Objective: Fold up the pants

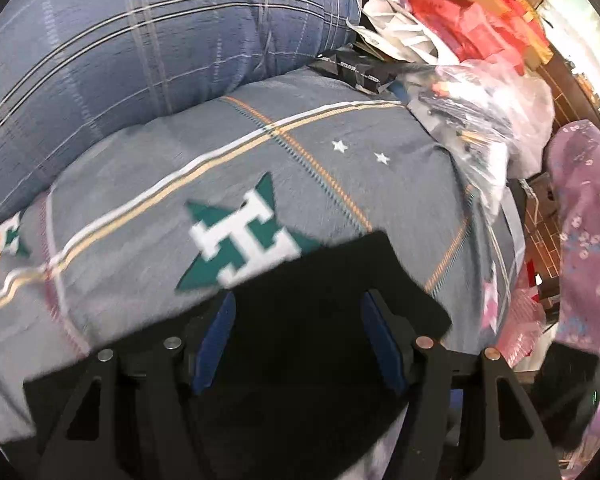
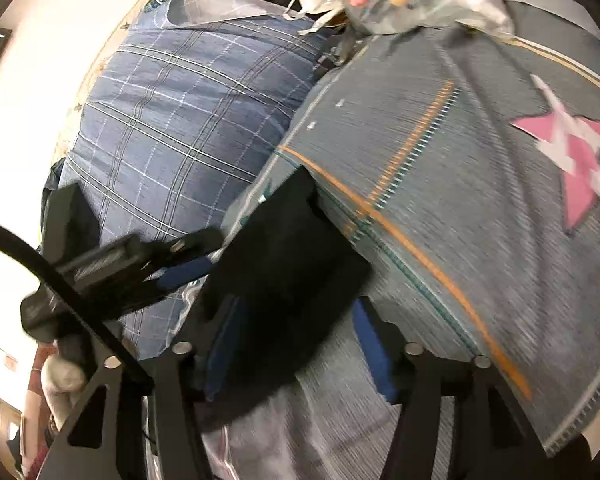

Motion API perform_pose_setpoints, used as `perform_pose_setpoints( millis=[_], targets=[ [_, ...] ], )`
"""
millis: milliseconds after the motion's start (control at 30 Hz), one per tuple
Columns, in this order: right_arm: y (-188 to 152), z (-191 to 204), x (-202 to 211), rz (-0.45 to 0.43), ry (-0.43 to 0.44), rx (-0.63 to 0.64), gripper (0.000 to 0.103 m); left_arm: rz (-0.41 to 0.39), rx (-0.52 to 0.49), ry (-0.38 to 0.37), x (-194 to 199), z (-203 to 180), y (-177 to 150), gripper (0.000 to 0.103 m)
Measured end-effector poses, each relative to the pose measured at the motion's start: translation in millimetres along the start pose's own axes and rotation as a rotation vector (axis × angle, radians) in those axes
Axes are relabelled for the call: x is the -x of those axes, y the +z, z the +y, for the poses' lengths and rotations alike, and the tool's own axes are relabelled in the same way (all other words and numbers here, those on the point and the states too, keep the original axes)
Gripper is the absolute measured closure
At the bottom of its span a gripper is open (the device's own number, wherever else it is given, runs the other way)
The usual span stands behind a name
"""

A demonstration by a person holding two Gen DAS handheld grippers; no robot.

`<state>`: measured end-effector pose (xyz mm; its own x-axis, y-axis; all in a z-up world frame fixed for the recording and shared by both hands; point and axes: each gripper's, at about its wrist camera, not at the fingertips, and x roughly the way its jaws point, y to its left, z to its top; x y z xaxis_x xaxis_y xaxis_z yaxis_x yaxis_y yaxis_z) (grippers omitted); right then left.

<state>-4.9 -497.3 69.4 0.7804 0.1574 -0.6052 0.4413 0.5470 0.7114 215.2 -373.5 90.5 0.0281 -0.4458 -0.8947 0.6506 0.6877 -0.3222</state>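
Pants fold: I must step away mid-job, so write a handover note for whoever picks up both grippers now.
Left gripper: jaws apart, black pants lying between them; grip uncertain.
Right gripper: the same, jaws apart around the pants.
Pants sit bunched on the grey quilt, beside the blue plaid pillow.
Done: no neat fold visible yet; frames are blurred.
Left: spread, fold, flatten.

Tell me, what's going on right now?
Left gripper open, black pants between fingers. Right gripper open, same. Pants rest on grey quilt. Nothing blocking.
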Motion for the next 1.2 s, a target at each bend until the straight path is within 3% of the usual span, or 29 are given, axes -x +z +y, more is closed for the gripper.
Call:
perform_pose_setpoints(
  millis=[200,267,333,367,400,433,467,500,667,867,1067,1200],
  targets=[
    [3.3,4.0,-18.1,-0.039,-0.015,0.015,0.039,0.034,-0.031,-0.055,-31.9,-20.4,31.2,0.038],
    [3.7,3.0,-19.6,-0.039,-0.011,0.008,0.047,0.078,-0.112,-0.011,-53.7,-36.7,33.7,0.033],
    [4.0,1.2,-21.1,-0.031,-0.005,0.009,0.053,0.061,-0.241,0.079,-63.3,-60.6,29.7,0.024],
    [4.2,0.7,-22.1,-0.021,0.001,0.013,0.062,0.079,-0.291,0.113,-67.0,-69.4,26.2,0.024],
    [6.9,3.6,-26.1,-0.011,0.008,0.015,0.073,0.083,-0.338,0.153,-68.2,-77.1,22.0,0.035],
    [8.5,5.8,-27.5,-0.004,0.017,0.022,0.077,0.067,-0.382,0.136,-61.4,-85.0,15.9,0.068],
    [10.2,10.2,-27.1,-0.007,0.020,0.035,0.079,0.069,-0.391,0.117,-56.0,-87.1,12.9,0.078],
    [11.0,17.1,-23.1,-0.018,0.024,0.065,0.081,0.066,-0.388,0.108,-50.3,-87.2,11.2,0.082],
    [7.5,55.1,-8.6,-0.030,0.069,0.182,0.084,-0.046,-0.286,0.013,13.8,-60.3,-1.5,0.086],
    [-7.0,111.8,-3.5,0.029,0.191,0.272,0.086,-0.199,-0.133,-0.081,103.5,-9.9,-34.7,0.086],
    [-54.0,190.6,-21.2,0.143,0.241,0.468,0.086,-0.319,0.118,-0.142,173.5,81.1,-96.6,0.086],
    [-99.5,229.0,-42.2,0.234,0.260,0.562,0.088,-0.369,0.284,-0.173,192.6,141.2,-138.1,0.086]
  ],
)
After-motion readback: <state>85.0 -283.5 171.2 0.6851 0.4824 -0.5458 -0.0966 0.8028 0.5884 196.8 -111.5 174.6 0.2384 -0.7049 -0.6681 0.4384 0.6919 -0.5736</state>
